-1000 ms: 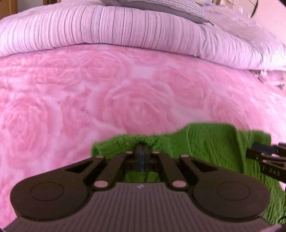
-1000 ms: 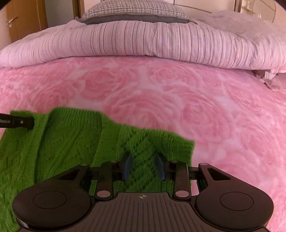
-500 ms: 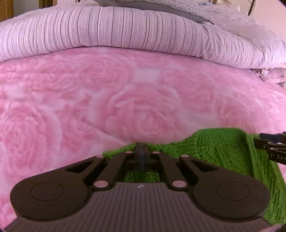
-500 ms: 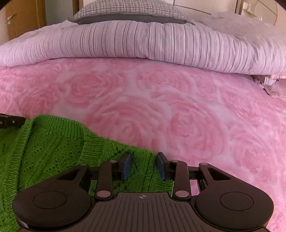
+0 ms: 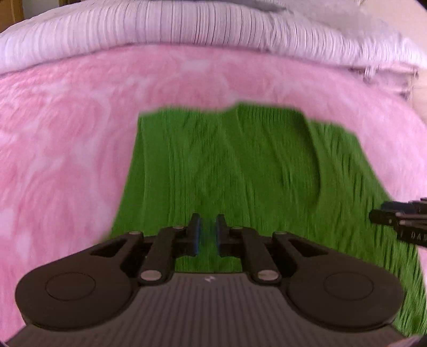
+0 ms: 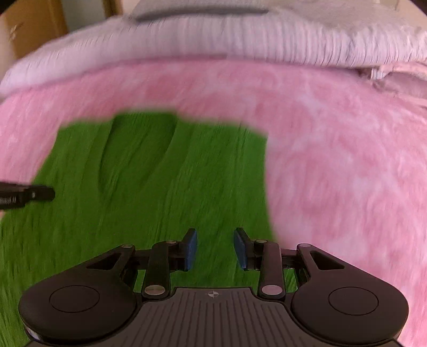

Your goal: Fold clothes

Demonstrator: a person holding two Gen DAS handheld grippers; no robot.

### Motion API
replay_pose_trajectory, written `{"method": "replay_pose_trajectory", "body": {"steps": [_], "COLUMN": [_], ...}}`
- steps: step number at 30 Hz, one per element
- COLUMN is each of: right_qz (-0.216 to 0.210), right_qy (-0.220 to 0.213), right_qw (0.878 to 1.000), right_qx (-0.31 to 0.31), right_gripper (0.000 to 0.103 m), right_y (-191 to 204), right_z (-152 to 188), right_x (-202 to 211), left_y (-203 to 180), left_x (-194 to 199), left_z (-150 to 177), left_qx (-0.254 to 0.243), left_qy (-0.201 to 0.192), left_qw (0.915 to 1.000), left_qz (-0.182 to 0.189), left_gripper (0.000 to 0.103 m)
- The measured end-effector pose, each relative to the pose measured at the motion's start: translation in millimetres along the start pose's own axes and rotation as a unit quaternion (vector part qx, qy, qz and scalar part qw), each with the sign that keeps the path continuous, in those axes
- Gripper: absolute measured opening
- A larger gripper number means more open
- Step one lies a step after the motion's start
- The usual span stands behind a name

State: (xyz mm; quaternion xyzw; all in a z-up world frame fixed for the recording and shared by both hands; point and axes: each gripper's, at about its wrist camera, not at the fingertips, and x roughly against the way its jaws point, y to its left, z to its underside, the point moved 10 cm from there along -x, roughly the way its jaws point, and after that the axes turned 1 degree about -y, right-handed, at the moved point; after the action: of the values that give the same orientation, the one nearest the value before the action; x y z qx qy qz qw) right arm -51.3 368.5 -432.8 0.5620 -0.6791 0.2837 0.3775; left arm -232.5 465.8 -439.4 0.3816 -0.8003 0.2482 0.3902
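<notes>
A bedroom in a home — a bed spread with a fluffy pink rose-patterned blanket (image 5: 66, 149), a rolled pale lilac striped duvet (image 6: 240, 40) along its far side, a grey pillow (image 6: 200, 12) above it — and a brown wooden door (image 6: 32, 29) at the upper left.

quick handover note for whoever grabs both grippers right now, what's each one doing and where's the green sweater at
Left gripper: jaws opening, a narrow gap between them, nothing pinched; it hovers over the near part of the green sweater.
Right gripper: open, empty, over the sweater's right side.
Sweater: lies spread as one flat block on the pink rose blanket, with a folded layer showing on top near the far edge. Both frames are blurred, so finer detail is unclear.
Done: a fold appears laid and let go.
Left: check the edges line up, then probably another fold to make it compact.
</notes>
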Motion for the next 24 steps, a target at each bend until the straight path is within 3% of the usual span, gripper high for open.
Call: {"method": "replay_pose_trajectory", "body": {"steps": [3, 9, 14, 18, 24], "right_qz": [0.012, 0.019, 0.012, 0.004, -0.025], "right_qy": [-0.003, 0.031, 0.083, 0.092, 0.049], "right_qw": [1.0, 0.999, 0.996, 0.996, 0.998], "right_qx": [0.001, -0.007, -0.026, 0.001, -0.028], "right_gripper": [0.034, 0.034, 0.035, 0.035, 0.035], "right_y": [9, 17, 19, 23, 35], "right_z": [37, 121, 191, 218, 199], "right_x": [26, 91, 138, 167, 182], "left_y": [1, 6, 13, 12, -9], "left_x": [26, 90, 145, 183, 199], "left_z": [34, 116, 184, 224, 226], "left_qx": [-0.004, -0.025, 0.007, 0.021, 0.061], "left_qy": [-0.001, 0.013, 0.045, 0.067, 0.059], "left_qw": [0.9999, 0.9991, 0.9975, 0.9944, 0.9928], "left_qz": [-0.012, -0.033, -0.054, -0.079, -0.085], "left_gripper": [0.008, 0.009, 0.011, 0.01, 0.013]}}
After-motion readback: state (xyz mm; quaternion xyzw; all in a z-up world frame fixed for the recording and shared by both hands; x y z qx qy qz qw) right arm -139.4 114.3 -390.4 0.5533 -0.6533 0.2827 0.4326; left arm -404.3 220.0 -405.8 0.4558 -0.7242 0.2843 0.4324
